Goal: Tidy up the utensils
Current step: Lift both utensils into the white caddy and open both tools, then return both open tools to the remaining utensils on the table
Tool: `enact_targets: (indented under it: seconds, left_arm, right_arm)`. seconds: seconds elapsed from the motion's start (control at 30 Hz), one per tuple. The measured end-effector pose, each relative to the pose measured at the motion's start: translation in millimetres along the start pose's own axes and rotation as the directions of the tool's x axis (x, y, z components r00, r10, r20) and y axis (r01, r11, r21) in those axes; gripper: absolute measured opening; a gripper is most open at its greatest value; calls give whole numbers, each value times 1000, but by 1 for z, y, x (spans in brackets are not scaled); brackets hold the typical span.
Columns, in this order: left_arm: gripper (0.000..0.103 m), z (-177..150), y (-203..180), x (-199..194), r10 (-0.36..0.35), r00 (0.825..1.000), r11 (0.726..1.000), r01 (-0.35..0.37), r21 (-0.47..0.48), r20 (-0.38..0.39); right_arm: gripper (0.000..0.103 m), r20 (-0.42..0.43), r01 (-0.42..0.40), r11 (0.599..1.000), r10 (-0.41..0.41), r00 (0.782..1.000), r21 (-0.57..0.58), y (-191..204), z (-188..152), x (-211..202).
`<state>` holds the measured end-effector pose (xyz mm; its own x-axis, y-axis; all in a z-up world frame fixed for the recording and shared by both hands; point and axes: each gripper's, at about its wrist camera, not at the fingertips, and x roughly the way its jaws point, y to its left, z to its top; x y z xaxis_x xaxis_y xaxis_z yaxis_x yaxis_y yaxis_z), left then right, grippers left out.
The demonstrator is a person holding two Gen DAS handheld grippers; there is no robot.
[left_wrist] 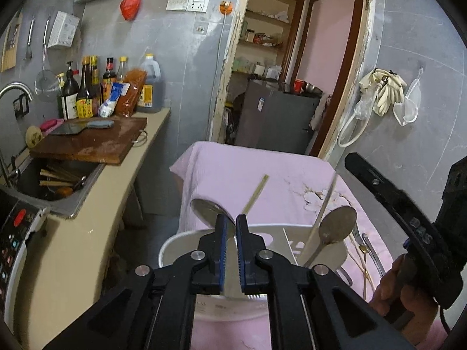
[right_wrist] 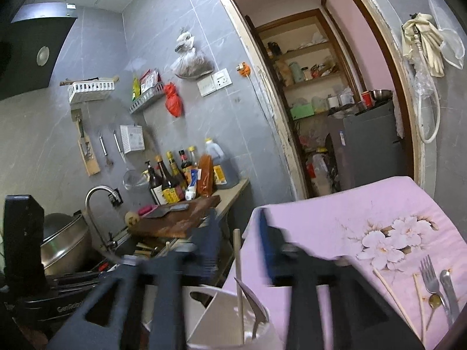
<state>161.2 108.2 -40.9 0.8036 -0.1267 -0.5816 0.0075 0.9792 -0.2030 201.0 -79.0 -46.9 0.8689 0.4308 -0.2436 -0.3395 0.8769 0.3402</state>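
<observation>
The white utensil holder (left_wrist: 178, 242) stands at the near edge of a table draped in a pink floral cloth (left_wrist: 233, 169), right under both grippers. The left gripper (left_wrist: 231, 233) hangs over the holder's left compartment. Its blue pads (left_wrist: 223, 242) stand a narrow slit apart. A steel spoon (left_wrist: 204, 208) rises just behind the fingertips, its bowl leaning left, and the pads do not visibly pinch it. In the right compartment a second spoon (left_wrist: 338, 224) stands bowl up, beside a pale chopstick (left_wrist: 327, 204) that leans far and right.

The right gripper (right_wrist: 238, 245) is blurred in its own view. Its jaws are clearly apart, and a wooden chopstick (right_wrist: 238, 265) stands upright between them in the holder (right_wrist: 204, 294), touching neither finger. A hand (left_wrist: 402, 285) holds this gripper at the right edge of the left wrist view.

More utensils lie on the cloth to the right: a fork (right_wrist: 429, 274), a table knife (right_wrist: 449, 288), a small gold spoon (right_wrist: 435, 300) and two loose chopsticks (right_wrist: 391, 285). Another chopstick (left_wrist: 258, 189) lies farther back.

On the left runs a counter with a wooden cutting board (left_wrist: 87, 143), a cleaver (left_wrist: 78, 127) on it, and sauce bottles (left_wrist: 87, 87) behind.
</observation>
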Motion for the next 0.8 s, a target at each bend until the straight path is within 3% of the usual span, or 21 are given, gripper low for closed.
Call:
enact_targets:
  seconds: [0.03, 0.13, 0.2, 0.27, 0.33, 0.4, 0.5, 0.8]
  left_arm:
    - [12, 0, -1, -2, 3, 1000, 1000, -3, -3, 4]
    - [33, 0, -7, -10, 12, 999, 1000, -11, -22, 37]
    - [56, 2, -13, -17, 15, 997, 999, -12, -41, 73]
    - [61, 4, -23, -24, 18, 993, 999, -13, -44, 114]
    - [66, 8, -39, -27, 14, 990, 1000, -11, -27, 139]
    - [78, 10, -55, -29, 12, 986, 1000, -10, -15, 168]
    - [88, 12, -82, -31, 2, 978, 1000, -4, 9, 211]
    - [99, 3, -155, -15, -13, 965, 999, 0, 48, 260]
  right_arm:
    - [39, -2, -7, 1000, 7, 1000, 6, -2, 1, -3]
    - [39, -16, -9, 1000, 9, 1000, -2, -8, 6, -13]
    - [39, -14, -1, 1000, 1, 1000, -12, -14, 13, -23]
    - [45, -10, 13, 1000, -14, 1000, -23, -20, 22, -32]
    - [58, 6, 33, 999, -32, 999, -38, -28, 33, -45]
    - [64, 22, 55, 997, -54, 998, -47, -40, 45, -59]
    - [75, 44, 93, 993, -91, 995, -70, -56, 58, -80]
    - [94, 78, 225, 967, -217, 973, -121, -116, 81, -134]
